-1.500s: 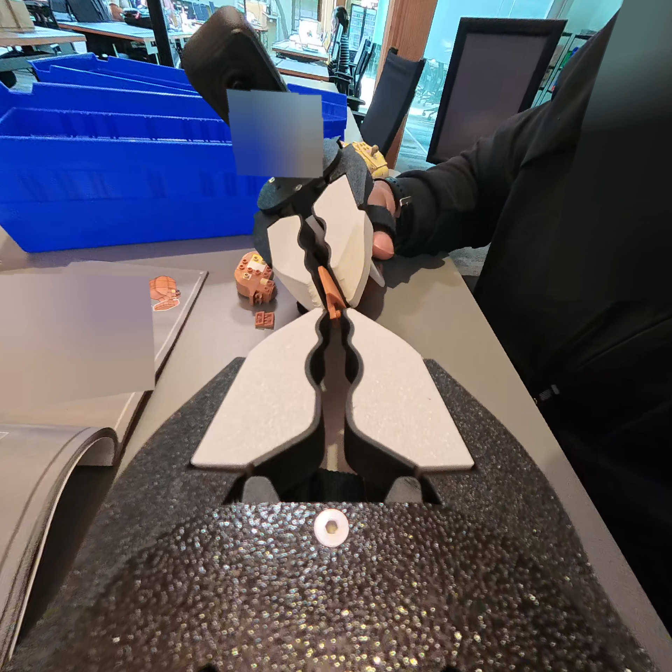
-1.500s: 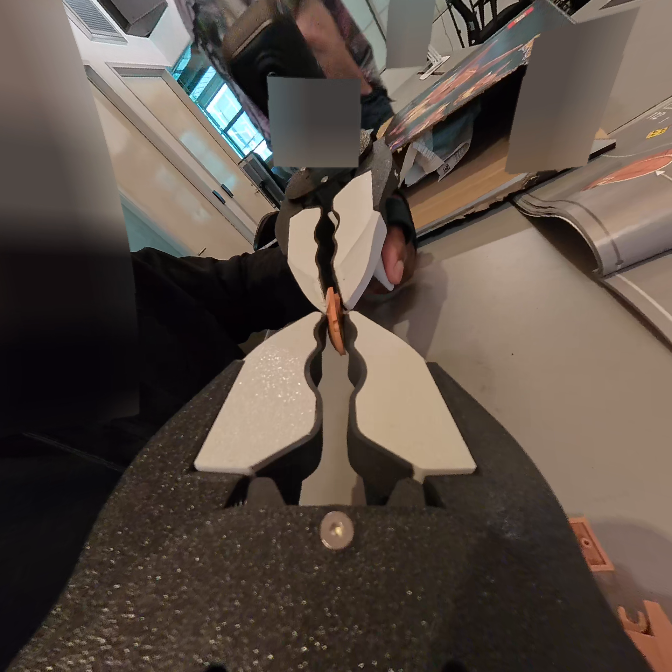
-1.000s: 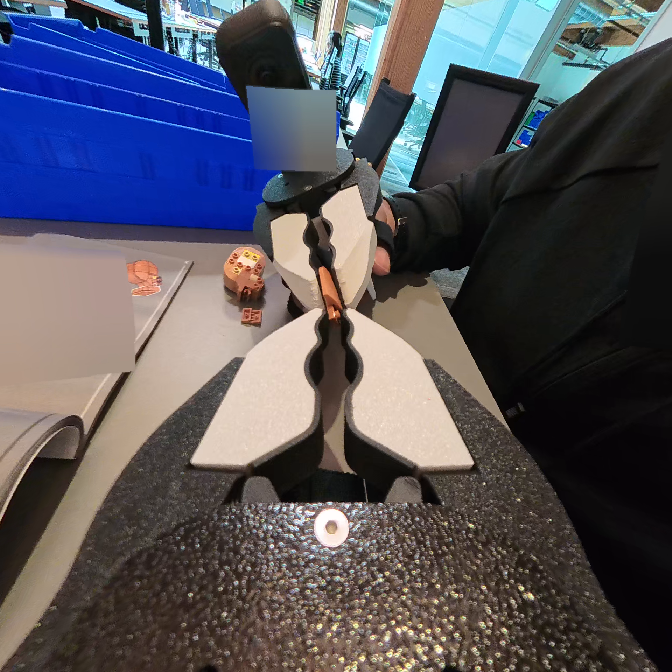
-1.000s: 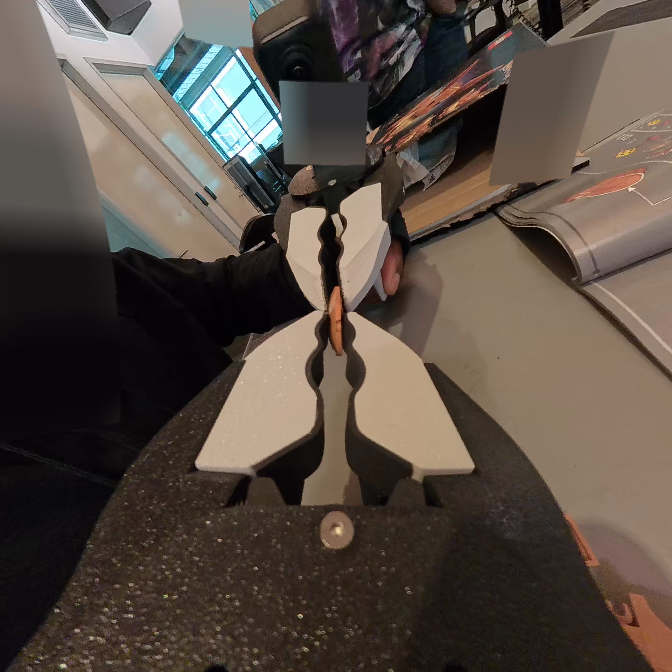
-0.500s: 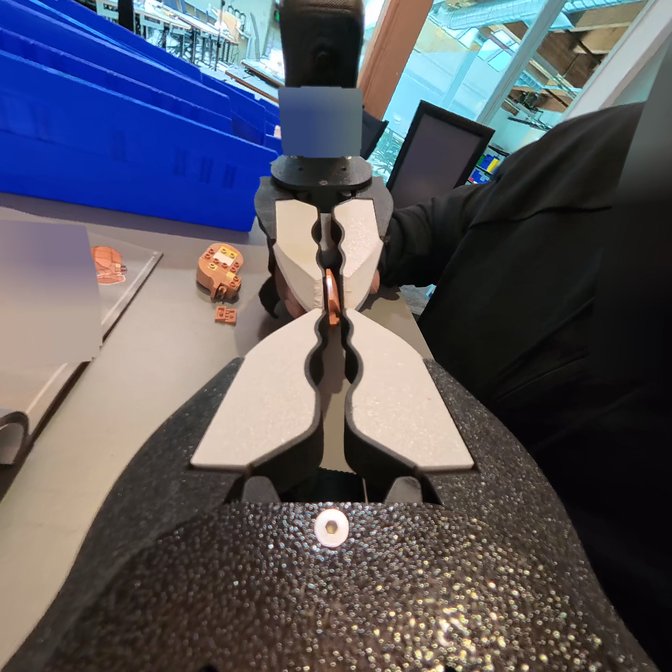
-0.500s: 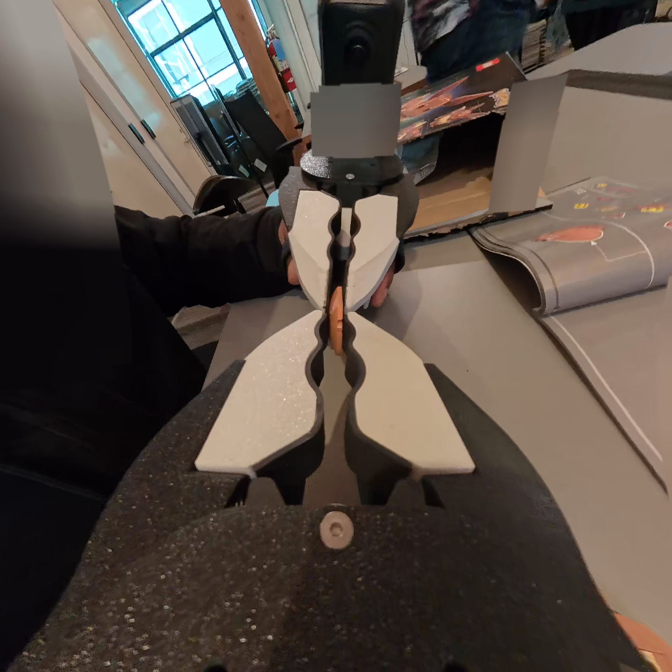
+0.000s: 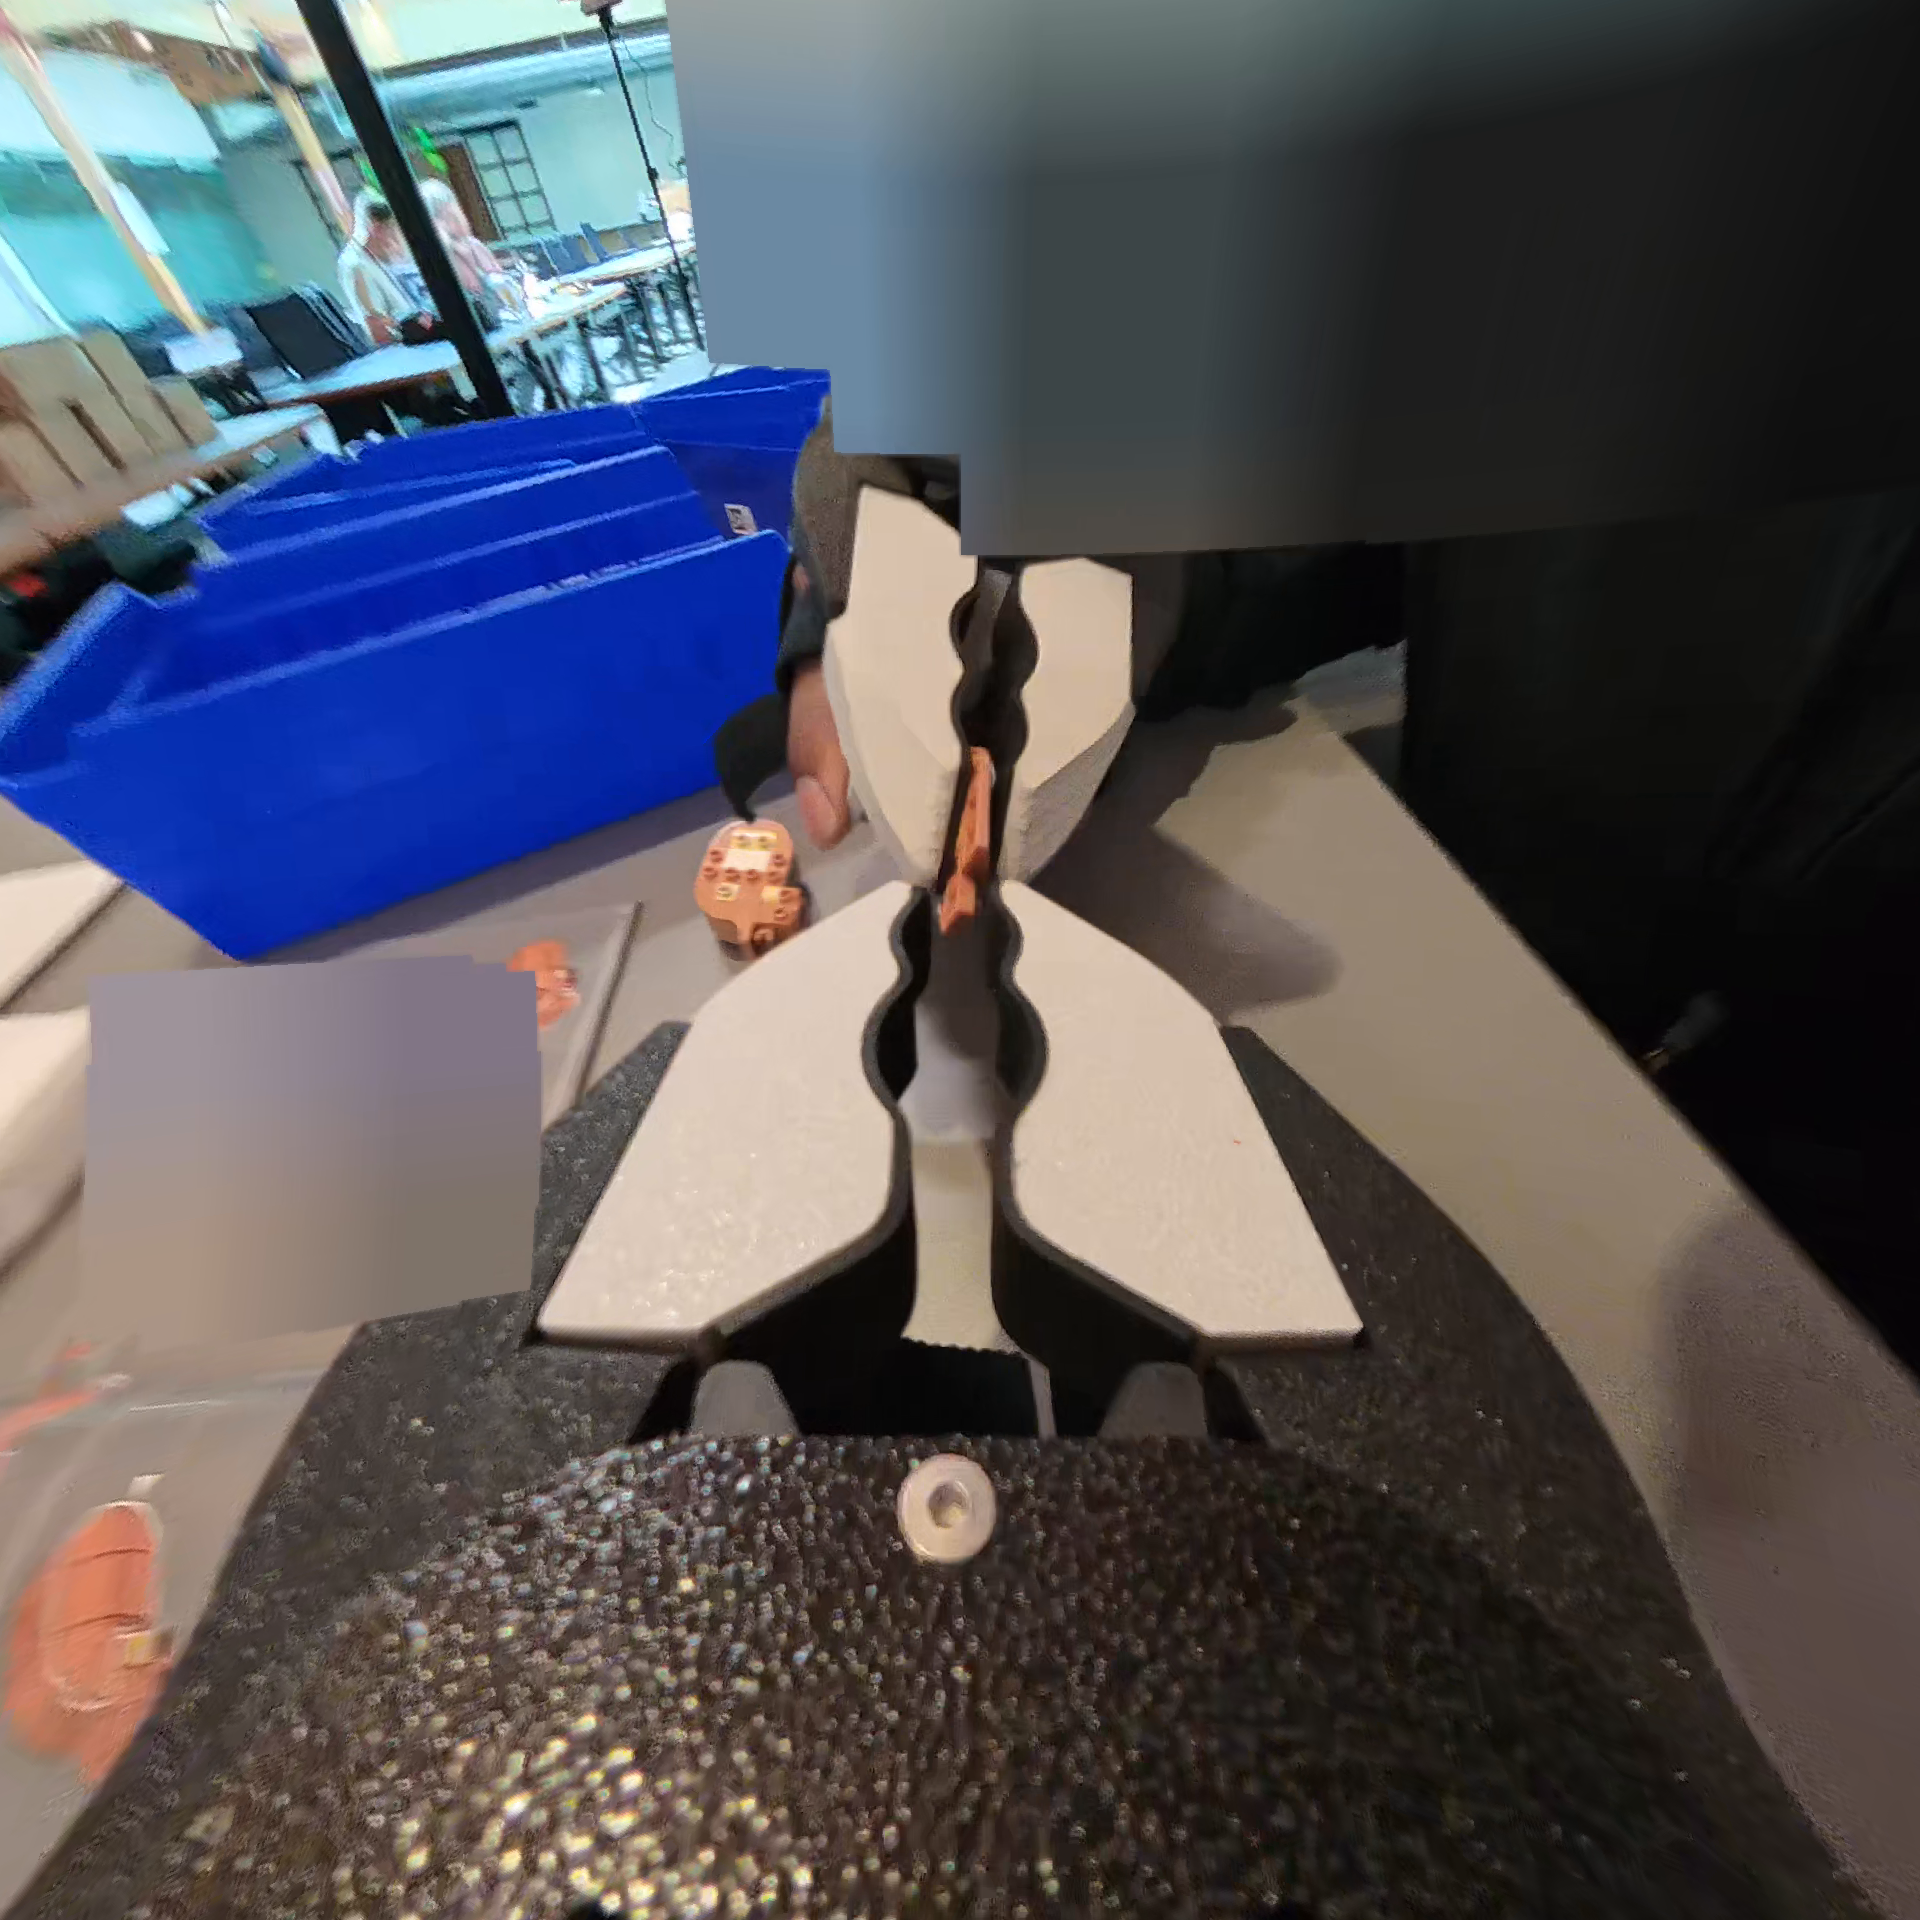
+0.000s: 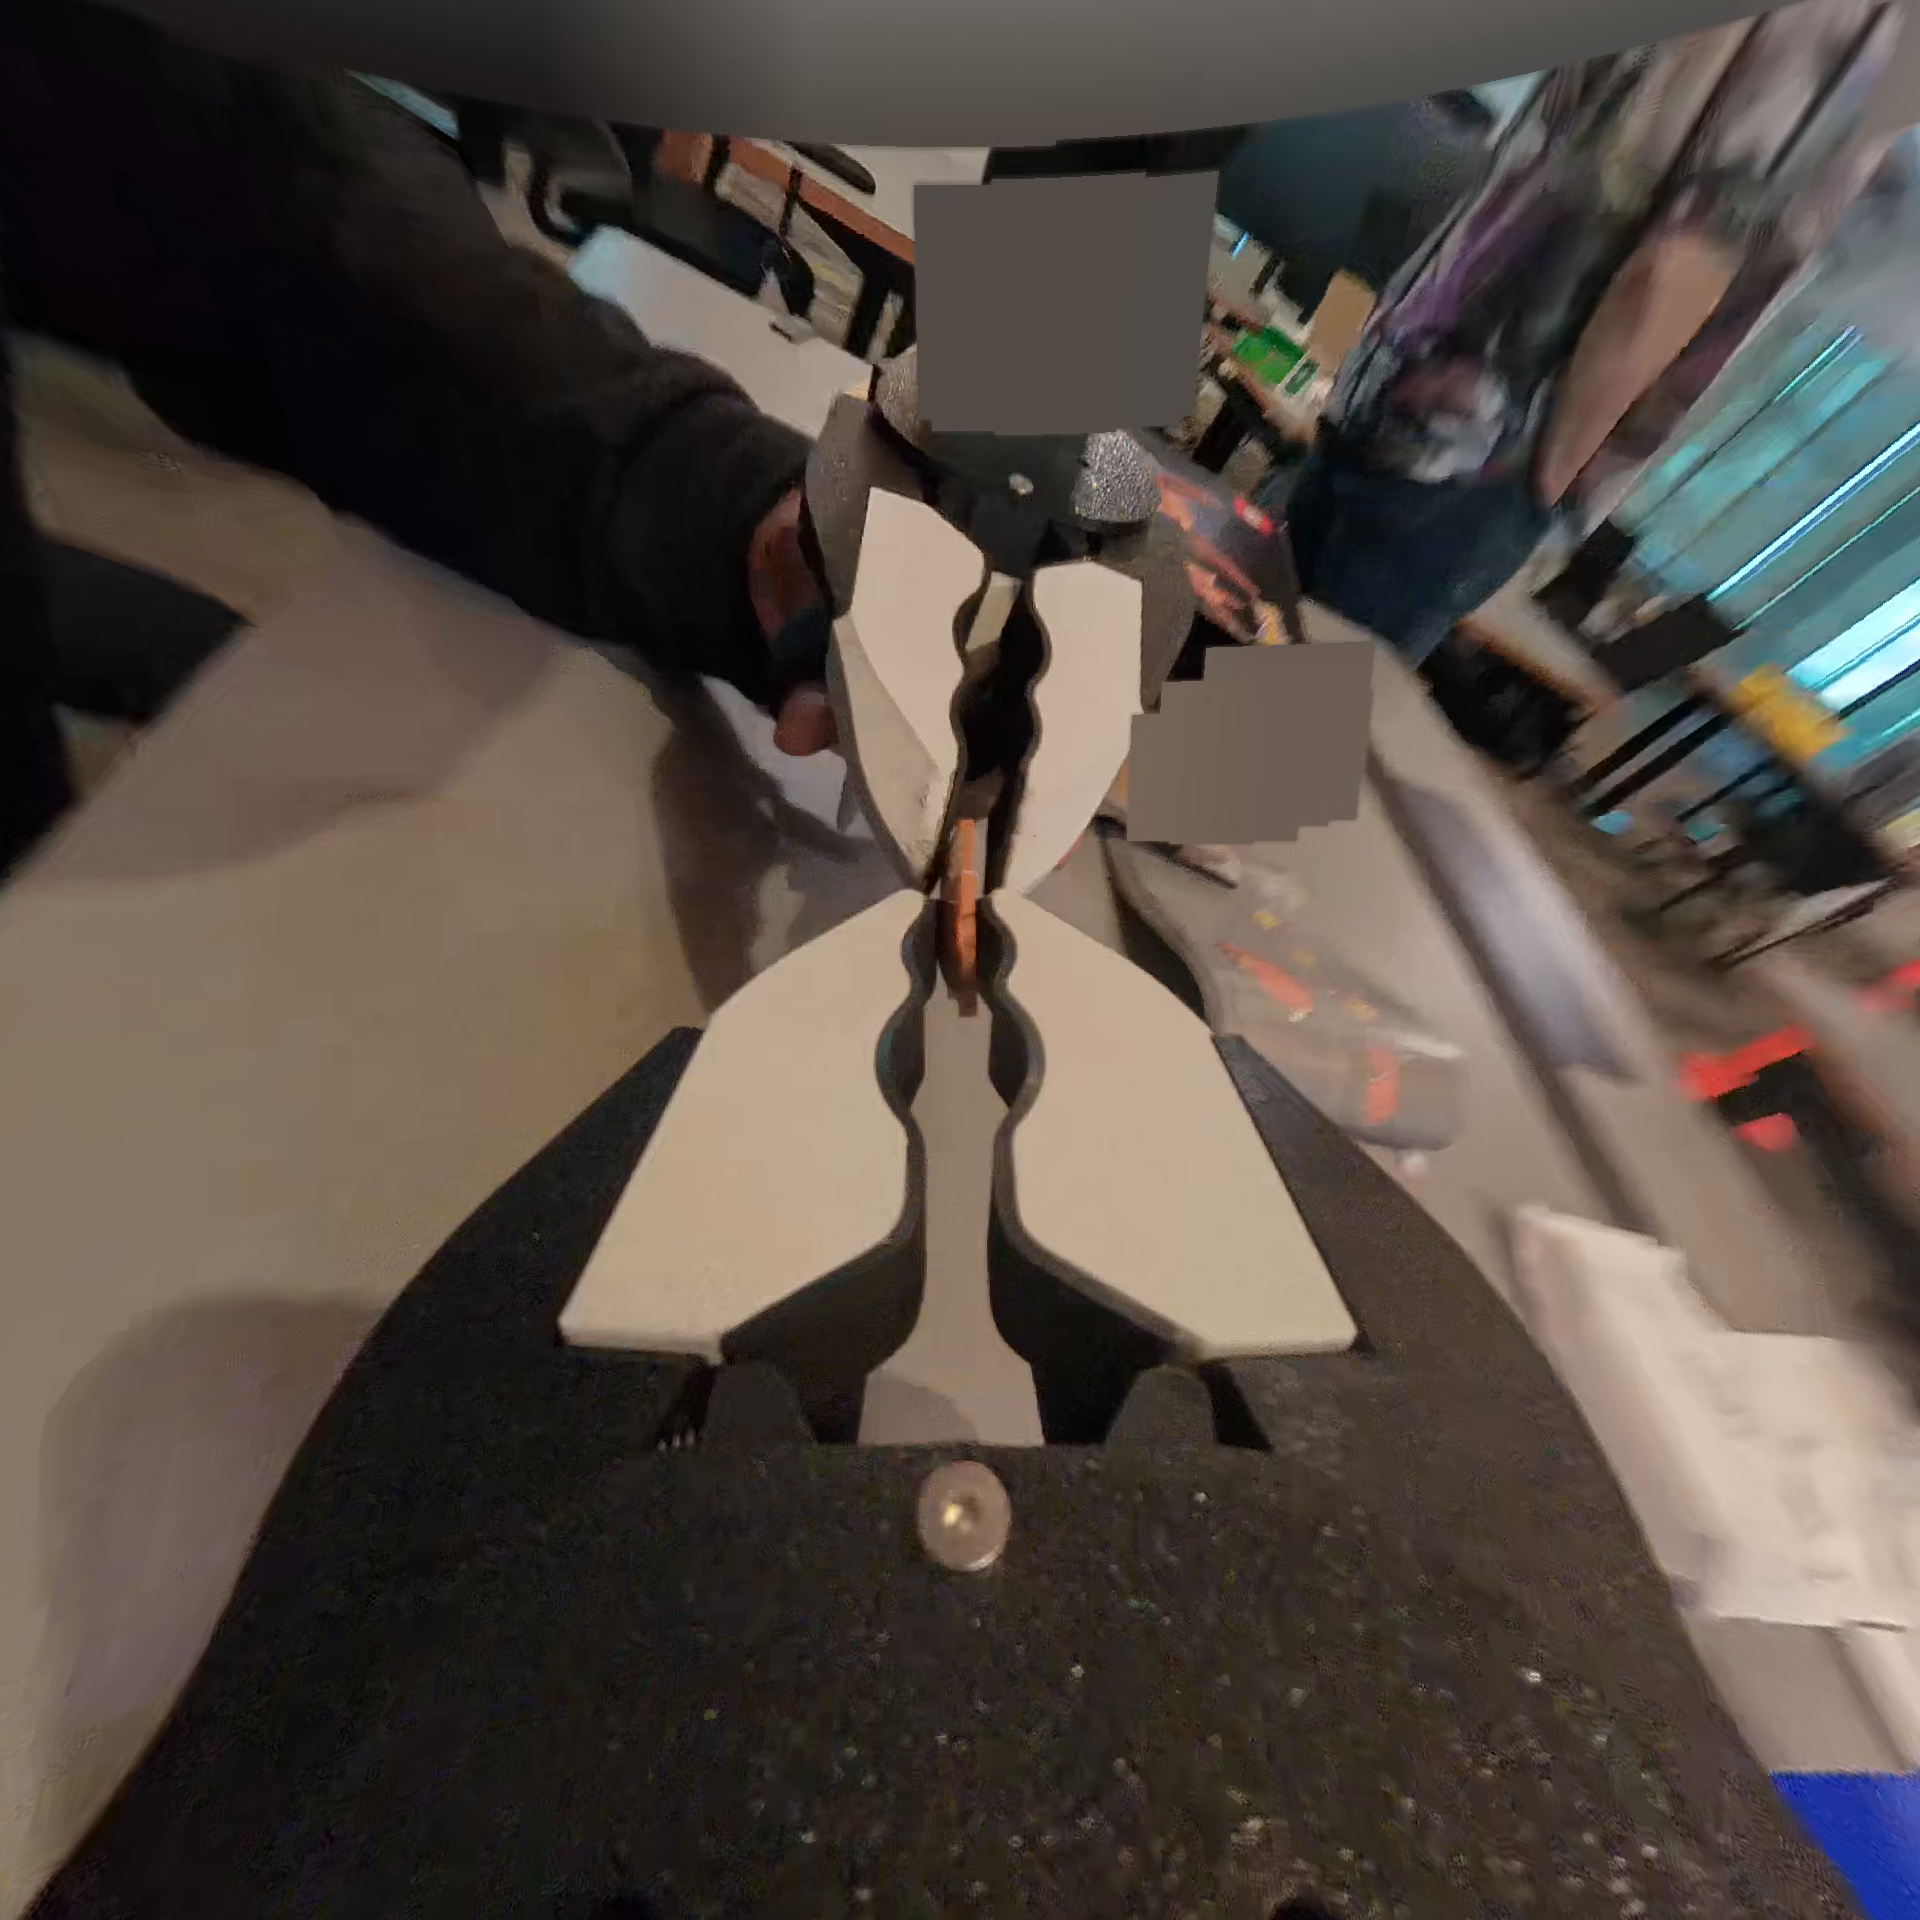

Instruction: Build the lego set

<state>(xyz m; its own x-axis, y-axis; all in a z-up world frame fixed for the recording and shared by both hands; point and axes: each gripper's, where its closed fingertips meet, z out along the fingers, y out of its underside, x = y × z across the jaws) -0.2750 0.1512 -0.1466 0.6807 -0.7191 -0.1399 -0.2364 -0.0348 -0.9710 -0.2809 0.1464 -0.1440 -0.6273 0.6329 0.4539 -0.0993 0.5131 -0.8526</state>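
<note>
Meeting tip to tip above the grey counter (image 7: 1455, 1039), the left gripper (image 7: 956, 904) and right gripper (image 8: 961, 914) face each other, each with its jaws pressed together on a thin brown lego piece (image 7: 968, 842). In the right wrist view a rounded brown plate (image 8: 961, 935) sits edge-on between that gripper's tips. A small brown lego model (image 7: 750, 894) stands on the counter near blue bins (image 7: 416, 707), beside an open instruction booklet (image 7: 592, 997).
</note>
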